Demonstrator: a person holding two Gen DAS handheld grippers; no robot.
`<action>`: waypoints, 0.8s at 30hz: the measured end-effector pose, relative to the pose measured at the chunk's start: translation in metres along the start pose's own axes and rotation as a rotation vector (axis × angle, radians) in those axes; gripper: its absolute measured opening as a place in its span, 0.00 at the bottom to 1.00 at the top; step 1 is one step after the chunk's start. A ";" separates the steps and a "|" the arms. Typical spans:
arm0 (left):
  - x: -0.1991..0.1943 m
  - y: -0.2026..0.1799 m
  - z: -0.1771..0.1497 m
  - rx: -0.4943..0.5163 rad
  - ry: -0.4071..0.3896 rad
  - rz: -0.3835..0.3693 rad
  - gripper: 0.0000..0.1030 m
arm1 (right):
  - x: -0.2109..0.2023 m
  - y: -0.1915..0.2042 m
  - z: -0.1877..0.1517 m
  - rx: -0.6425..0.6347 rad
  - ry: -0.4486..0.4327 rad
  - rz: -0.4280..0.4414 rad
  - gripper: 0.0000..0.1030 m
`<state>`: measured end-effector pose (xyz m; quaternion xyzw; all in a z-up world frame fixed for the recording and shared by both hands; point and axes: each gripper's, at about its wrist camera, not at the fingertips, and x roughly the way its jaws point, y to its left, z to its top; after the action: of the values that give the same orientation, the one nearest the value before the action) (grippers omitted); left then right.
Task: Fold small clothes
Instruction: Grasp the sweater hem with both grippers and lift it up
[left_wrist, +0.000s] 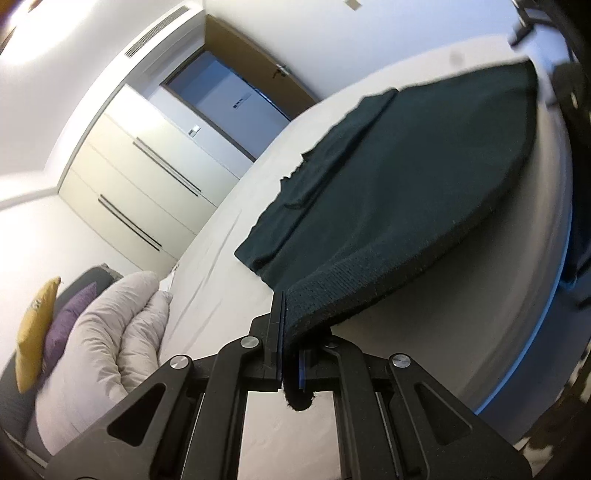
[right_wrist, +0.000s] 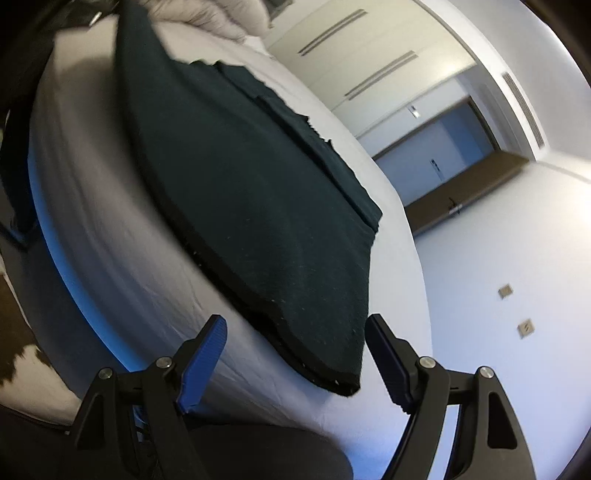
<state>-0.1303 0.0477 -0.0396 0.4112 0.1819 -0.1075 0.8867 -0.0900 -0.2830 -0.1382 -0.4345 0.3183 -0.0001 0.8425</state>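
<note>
A dark green garment (left_wrist: 406, 184) lies spread flat on the white bed (left_wrist: 229, 258), with a ribbed hem at the near edge. My left gripper (left_wrist: 290, 332) is shut on a near corner of that hem, and a bit of cloth pokes out behind the fingers. In the right wrist view the same garment (right_wrist: 258, 206) stretches away from me. My right gripper (right_wrist: 295, 354) is open, its blue pads (right_wrist: 207, 350) on either side of the garment's other near corner, which sits just ahead of them. The garment's far edge looks ragged or folded over.
A puffy white duvet (left_wrist: 110, 332) and yellow and purple cushions (left_wrist: 40, 325) lie at the head of the bed. Cream wardrobes (left_wrist: 140, 173) and a brown door (left_wrist: 266, 70) stand behind. The bed's edge (right_wrist: 110, 277) drops to a dark floor at the left.
</note>
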 end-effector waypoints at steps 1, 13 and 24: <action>-0.001 0.004 0.003 -0.018 -0.004 -0.001 0.04 | 0.002 0.003 0.001 -0.019 0.000 -0.007 0.73; -0.006 0.008 0.004 -0.073 0.003 -0.022 0.04 | 0.024 0.005 -0.006 -0.108 0.075 -0.093 0.44; 0.000 0.020 -0.004 -0.192 0.021 -0.056 0.04 | 0.018 -0.022 0.011 0.002 0.039 -0.125 0.03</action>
<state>-0.1247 0.0630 -0.0281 0.3202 0.2121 -0.1101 0.9167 -0.0638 -0.2934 -0.1273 -0.4525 0.3070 -0.0618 0.8350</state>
